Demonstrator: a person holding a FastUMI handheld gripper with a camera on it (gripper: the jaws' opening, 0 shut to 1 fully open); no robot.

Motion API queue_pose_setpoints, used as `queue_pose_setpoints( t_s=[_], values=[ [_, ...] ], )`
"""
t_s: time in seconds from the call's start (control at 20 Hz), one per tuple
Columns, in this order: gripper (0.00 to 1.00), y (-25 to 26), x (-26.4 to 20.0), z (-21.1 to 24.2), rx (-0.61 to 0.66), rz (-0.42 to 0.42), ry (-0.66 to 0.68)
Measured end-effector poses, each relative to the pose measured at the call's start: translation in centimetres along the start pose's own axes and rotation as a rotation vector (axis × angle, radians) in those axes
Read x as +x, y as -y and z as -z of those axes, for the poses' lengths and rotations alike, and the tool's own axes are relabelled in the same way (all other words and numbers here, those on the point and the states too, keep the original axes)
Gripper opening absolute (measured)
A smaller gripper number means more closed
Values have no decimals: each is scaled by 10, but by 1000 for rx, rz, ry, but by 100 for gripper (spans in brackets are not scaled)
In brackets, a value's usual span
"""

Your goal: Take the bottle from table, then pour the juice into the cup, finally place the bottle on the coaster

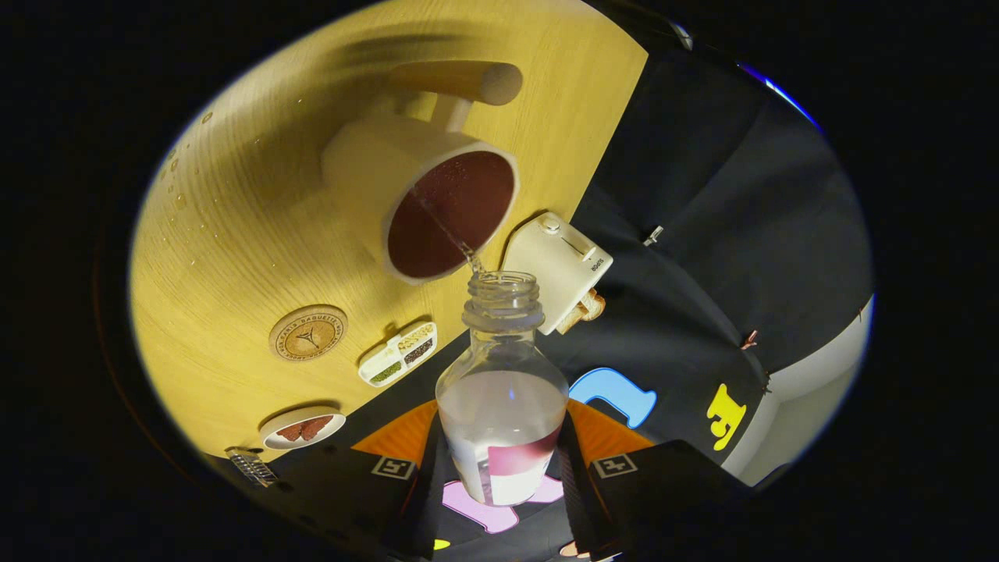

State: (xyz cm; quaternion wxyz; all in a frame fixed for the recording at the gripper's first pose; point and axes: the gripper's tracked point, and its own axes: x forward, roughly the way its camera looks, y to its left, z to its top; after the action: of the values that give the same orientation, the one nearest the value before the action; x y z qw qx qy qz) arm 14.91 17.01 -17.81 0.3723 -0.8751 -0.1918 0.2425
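Writing is seen on the round coaster [308,333] and the white toaster [559,268], too small to be read. The counter [234,234] is pale wood, spotted with droplets, backed by black cloth. The bottle [502,382] is clamped between the 2 fingers of the hand-held gripper [499,476], tilted, a thin stream passing from its open mouth into the white cup [425,207] just beyond.

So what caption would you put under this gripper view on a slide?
Gripper shut on the tilted bottle, a thin stream of juice running into the cup on the wooden table.
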Motion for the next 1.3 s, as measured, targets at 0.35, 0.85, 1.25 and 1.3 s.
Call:
queue_pose_setpoints(
  t_s=[0.35,0.85,1.25,1.3],
  values=[
    [67,10,6,-1,-62,29,20],
    [67,12,8,-5,-118,26,45],
    [67,15,5,3,-130,22,29],
    [67,15,5,2,-131,23,30]
  ],
)
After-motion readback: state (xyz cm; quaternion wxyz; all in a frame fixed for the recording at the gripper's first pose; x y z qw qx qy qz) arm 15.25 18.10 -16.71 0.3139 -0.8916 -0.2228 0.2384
